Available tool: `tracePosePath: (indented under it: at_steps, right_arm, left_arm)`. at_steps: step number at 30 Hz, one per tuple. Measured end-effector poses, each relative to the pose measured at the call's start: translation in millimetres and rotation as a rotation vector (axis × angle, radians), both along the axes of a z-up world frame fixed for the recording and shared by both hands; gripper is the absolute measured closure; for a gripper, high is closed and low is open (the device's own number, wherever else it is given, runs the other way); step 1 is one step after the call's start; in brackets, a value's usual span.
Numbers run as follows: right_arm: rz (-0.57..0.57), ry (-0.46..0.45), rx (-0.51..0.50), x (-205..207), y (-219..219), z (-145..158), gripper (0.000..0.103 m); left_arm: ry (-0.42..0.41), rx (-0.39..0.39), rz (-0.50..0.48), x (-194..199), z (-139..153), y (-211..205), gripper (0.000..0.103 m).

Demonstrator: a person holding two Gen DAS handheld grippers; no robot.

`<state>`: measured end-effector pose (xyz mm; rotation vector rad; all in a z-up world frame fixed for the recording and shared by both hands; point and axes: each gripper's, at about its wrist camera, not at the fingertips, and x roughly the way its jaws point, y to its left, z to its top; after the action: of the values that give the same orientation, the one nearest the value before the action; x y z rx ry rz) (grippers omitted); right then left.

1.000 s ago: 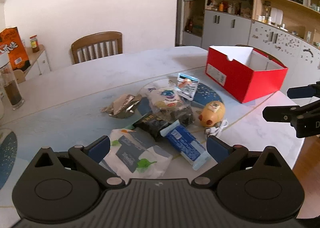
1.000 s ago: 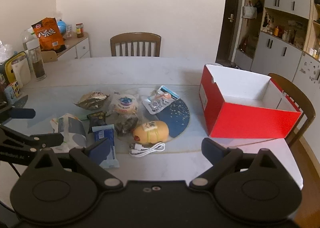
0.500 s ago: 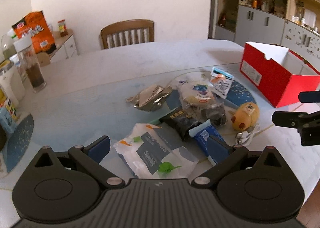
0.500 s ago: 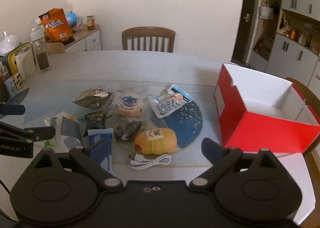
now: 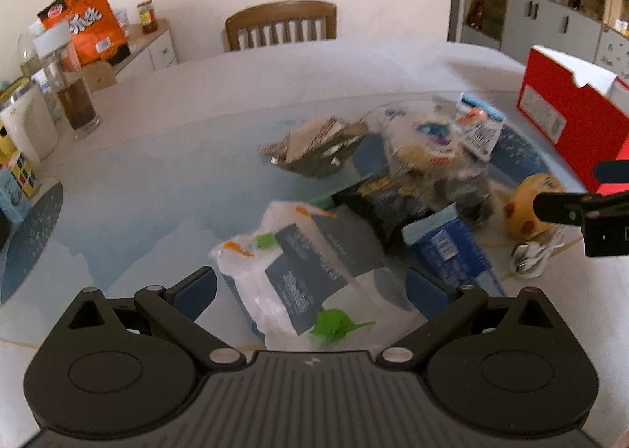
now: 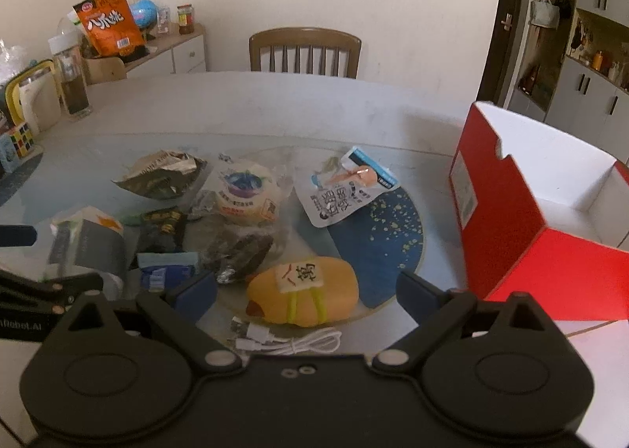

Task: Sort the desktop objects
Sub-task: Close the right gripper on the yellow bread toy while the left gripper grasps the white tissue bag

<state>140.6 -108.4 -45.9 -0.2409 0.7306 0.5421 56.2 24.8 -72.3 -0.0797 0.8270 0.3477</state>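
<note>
A pile of snack packs lies on the table's glass turntable (image 6: 118, 157). My left gripper (image 5: 310, 288) is open and low over a white and grey plastic packet (image 5: 314, 251), which lies between its fingers. A blue packet (image 5: 448, 247) sits by the right finger. My right gripper (image 6: 306, 290) is open, with a yellow plush toy (image 6: 306, 286) between its fingers and a white cable (image 6: 291, 341) just below. Behind them lie a crumpled foil bag (image 6: 161, 176), a round bun pack (image 6: 243, 192) and a white pouch (image 6: 346, 196). An open red box (image 6: 511, 243) stands at the right.
A wooden chair (image 6: 304, 50) stands at the table's far side. A tall bottle (image 6: 72, 82), a white jug (image 5: 27, 125) and a puzzle cube (image 6: 17, 137) stand along the left edge. An orange snack bag (image 6: 108, 23) rests on a side cabinet. Cupboards line the right wall.
Both grippers have come closer to the pile. The left one swung left and down over the white packet; the right one closed in on the yellow toy. Both stayed open.
</note>
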Motion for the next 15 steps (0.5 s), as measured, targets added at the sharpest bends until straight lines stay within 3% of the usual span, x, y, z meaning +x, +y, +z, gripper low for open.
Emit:
tracePosePath:
  at_steps: [15]
  right_arm:
    - [0.037, 0.039, -0.053, 19, 12, -27, 0.007]
  left_arm:
    - [0.036, -0.025, 0.013, 10, -25, 3, 0.0]
